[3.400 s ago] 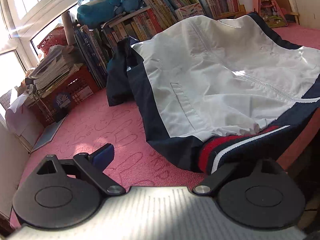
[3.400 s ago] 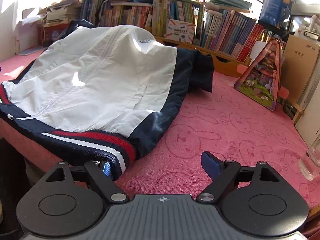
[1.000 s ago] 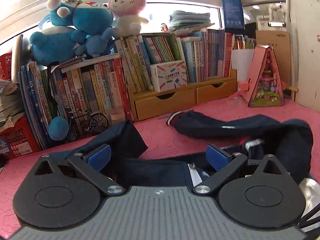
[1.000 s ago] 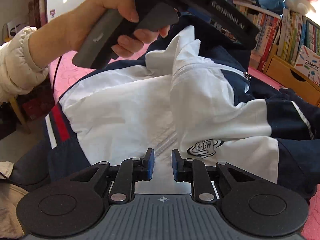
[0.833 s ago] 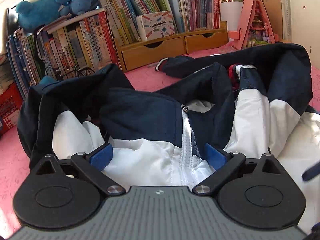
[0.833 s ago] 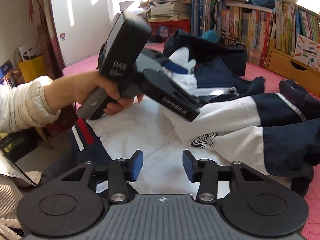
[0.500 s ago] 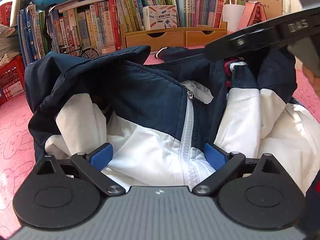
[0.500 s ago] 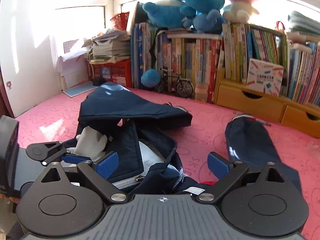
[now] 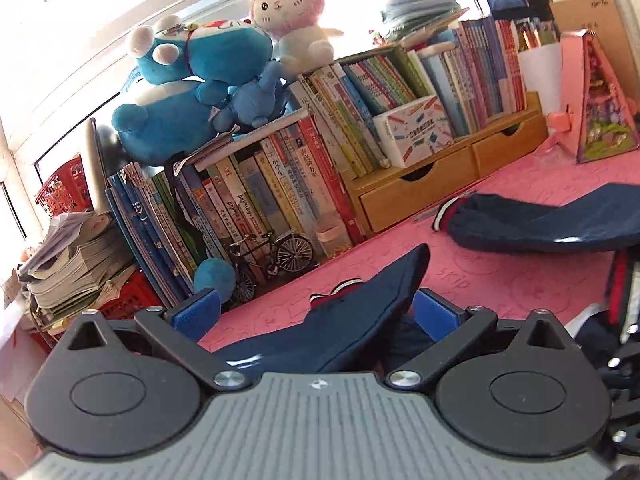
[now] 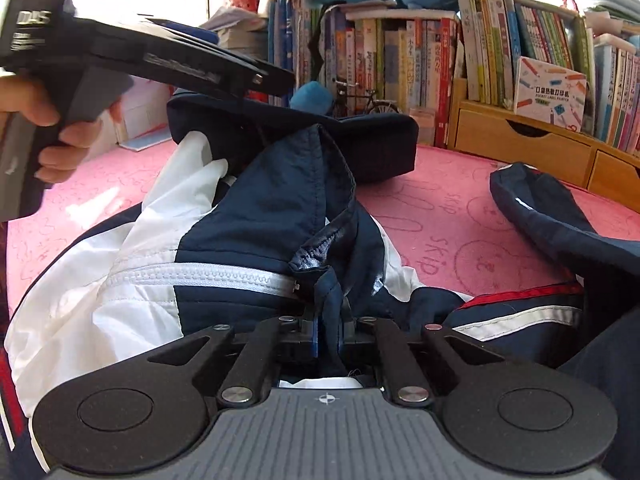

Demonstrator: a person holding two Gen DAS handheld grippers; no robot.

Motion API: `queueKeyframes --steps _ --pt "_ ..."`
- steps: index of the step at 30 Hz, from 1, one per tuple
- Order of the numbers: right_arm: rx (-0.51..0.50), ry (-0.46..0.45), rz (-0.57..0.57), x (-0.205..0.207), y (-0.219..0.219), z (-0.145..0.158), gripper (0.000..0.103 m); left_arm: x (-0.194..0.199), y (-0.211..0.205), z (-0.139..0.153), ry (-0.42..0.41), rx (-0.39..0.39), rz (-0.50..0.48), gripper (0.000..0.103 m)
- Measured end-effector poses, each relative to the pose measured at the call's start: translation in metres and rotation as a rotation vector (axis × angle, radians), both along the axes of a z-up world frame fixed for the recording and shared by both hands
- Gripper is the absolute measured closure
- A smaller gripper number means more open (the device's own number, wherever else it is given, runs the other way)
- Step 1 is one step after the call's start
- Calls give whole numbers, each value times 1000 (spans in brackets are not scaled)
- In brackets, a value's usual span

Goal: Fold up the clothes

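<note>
The white and navy jacket (image 10: 160, 304) lies crumpled on the pink cover (image 10: 452, 216), its zipper (image 10: 200, 276) running sideways. My right gripper (image 10: 328, 336) has its jaws closing, pads pressed on a navy fold beside the zipper top. One sleeve (image 10: 560, 224) trails off to the right, and the red-and-white ribbed hem (image 10: 520, 312) lies near it. A hand (image 10: 40, 120) holds my left gripper (image 10: 272, 76) over the jacket's far left part. In the left wrist view my left gripper (image 9: 314, 308) is open, with a navy sleeve (image 9: 360, 312) and its striped cuff lying loose between the fingers (image 9: 196, 312).
Books (image 9: 280, 184) line the back edge, with plush toys (image 9: 192, 92) on top and wooden drawers (image 9: 420, 188) beside them. A model bicycle (image 9: 276, 256), a red crate (image 9: 124, 296) under stacked papers and a pink toy house (image 9: 600, 104) stand along the same edge.
My right gripper was wide open above the jacket and has shut on the navy fold. My left gripper lifted off the white front and now faces the bookshelf over a sleeve.
</note>
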State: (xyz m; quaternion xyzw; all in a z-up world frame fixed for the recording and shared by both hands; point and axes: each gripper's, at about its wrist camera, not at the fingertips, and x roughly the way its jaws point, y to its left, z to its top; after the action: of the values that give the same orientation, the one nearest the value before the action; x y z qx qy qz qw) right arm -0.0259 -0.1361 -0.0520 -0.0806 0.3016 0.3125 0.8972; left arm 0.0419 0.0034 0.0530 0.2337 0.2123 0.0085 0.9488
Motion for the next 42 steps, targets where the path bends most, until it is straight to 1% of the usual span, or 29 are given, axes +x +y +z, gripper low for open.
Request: queueKeyframes --steps 1,2,3,4,5,7,9,11,13,15,18,20,22,23,24,26,27,28,29,30,31,33,34,36,37,38,40,41,42 --pt "5 4 -3 1 -1 0 91 19 -2 -10 37 35 35 16" --pt "5 3 -5 0 -1 1 91 33 3 -20 73 50 75 36" --pt "5 2 -8 0 -1 1 91 38 13 -23 84 35 118 78" --pt "7 3 -11 -1 -2 1 91 39 25 -22 82 -7 151 91" --pt "12 6 -13 -1 -3 1 91 35 41 -17 69 -65 178 99" --pt "28 18 -16 1 -5 0 91 19 84 -1 14 -186 264 100" --pt "47 33 -18 3 -8 0 90 -11 136 15 -65 -246 385 100" --pt "66 48 -20 5 -11 -1 90 -39 184 17 -70 -286 490 100" --pt "79 58 -21 6 -13 -1 89 -63 222 4 -12 -301 574 100" --pt "85 64 -22 7 -13 -2 88 -86 248 -17 60 -310 640 100" --pt "90 70 -24 10 -14 -2 87 -112 262 -52 178 -276 702 100" --pt "92 72 -25 11 -14 -2 87 -130 262 -61 179 -292 700 99" --pt "93 74 -26 12 -13 -3 86 -145 252 -46 124 -330 667 98" --pt "93 74 -27 13 -13 -3 86 -150 245 -37 96 -352 624 98" --pt "93 75 -27 13 -13 -3 86 -150 233 -23 66 -378 530 94" --pt "96 77 -28 14 -13 -3 86 -141 203 1 46 -420 323 73" --pt "98 78 -29 15 -13 -3 85 -135 186 13 47 -437 214 50" --pt "100 79 -29 15 -14 -3 85 -128 169 22 54 -459 109 17" --pt "102 80 -30 15 -14 -3 85 -118 150 28 75 -488 16 7" --pt "103 81 -32 15 -14 -3 84 -107 130 32 91 -507 -57 1" --pt "105 81 -32 15 -15 -4 84 -94 111 33 106 -509 -102 1" --pt "106 80 -34 15 -15 -4 83 -59 71 32 126 -456 -115 1" --pt "105 79 -36 15 -15 -4 82 -40 55 26 138 -415 -95 1" --pt "103 76 -38 15 -15 -4 82 -3 28 11 198 -336 -41 1" --pt "102 74 -40 14 -15 -4 81 15 19 2 237 -307 -24 1" --pt "100 70 -42 14 -14 -4 80 28 15 -6 291 -297 -26 1" --pt "93 61 -49 13 -14 -3 77 42 9 -21 375 -276 -31 2" --pt "88 56 -52 12 -13 -3 76 45 9 -29 398 -256 -26 3" --pt "84 51 -55 11 -12 -3 74 42 10 -35 394 -232 -27 11"
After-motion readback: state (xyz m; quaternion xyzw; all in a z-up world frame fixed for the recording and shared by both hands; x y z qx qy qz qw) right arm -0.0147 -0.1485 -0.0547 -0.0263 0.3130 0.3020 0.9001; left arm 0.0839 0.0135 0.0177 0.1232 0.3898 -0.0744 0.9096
